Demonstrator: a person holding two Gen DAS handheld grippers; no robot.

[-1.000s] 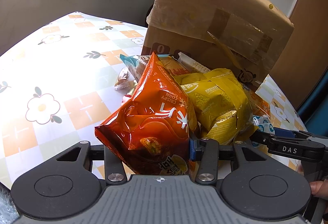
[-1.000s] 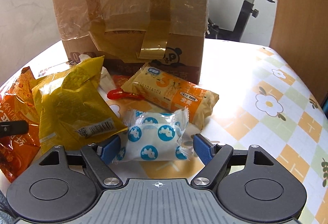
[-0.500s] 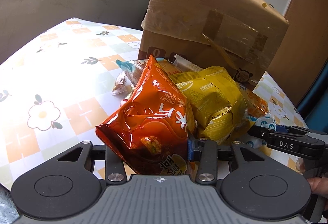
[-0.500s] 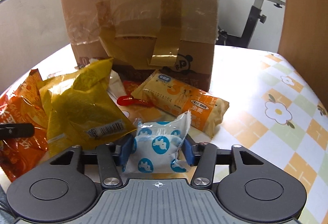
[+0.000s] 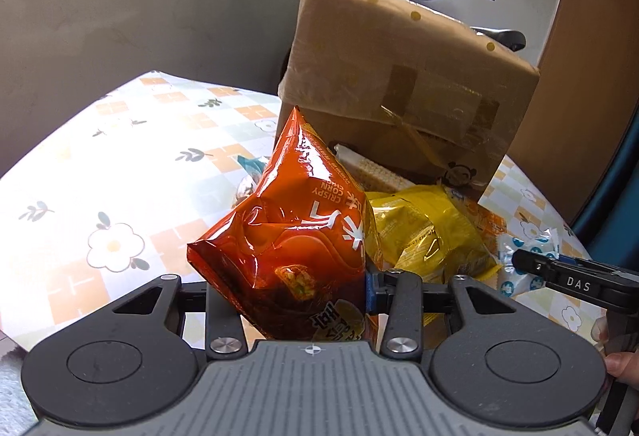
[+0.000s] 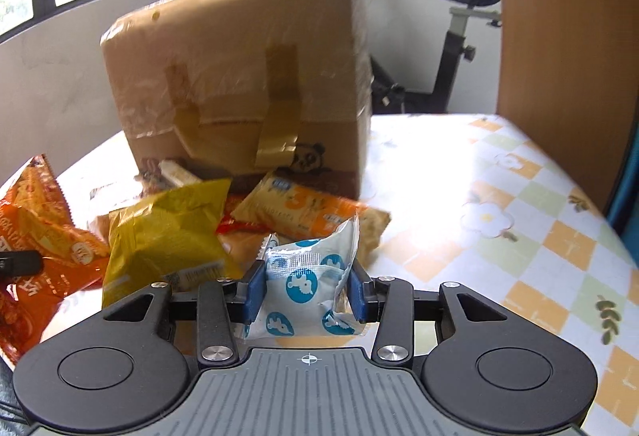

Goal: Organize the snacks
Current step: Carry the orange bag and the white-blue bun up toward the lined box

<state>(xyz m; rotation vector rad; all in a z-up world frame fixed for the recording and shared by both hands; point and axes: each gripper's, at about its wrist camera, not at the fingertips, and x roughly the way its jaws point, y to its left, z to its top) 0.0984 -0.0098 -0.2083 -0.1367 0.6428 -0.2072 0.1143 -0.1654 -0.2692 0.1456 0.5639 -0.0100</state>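
At six o'clock of the left wrist view, the left gripper [image 5: 295, 296] clamps an orange corn-snack bag [image 5: 291, 236]; a yellow bag [image 5: 427, 236] lies at three o'clock. Low-centre in the right view, the right gripper [image 6: 305, 294] pinches a white blue-spotted packet [image 6: 309, 284], cardboard box [image 6: 239, 84] at twelve.

My left: orange chip bag [image 5: 287, 236]. My right: white packet [image 6: 307, 288], blue circles. Yellow bag [image 6: 167, 236] between; brown box [image 6: 239, 84] far; counter [image 6: 519, 236] orange-checked, floral.
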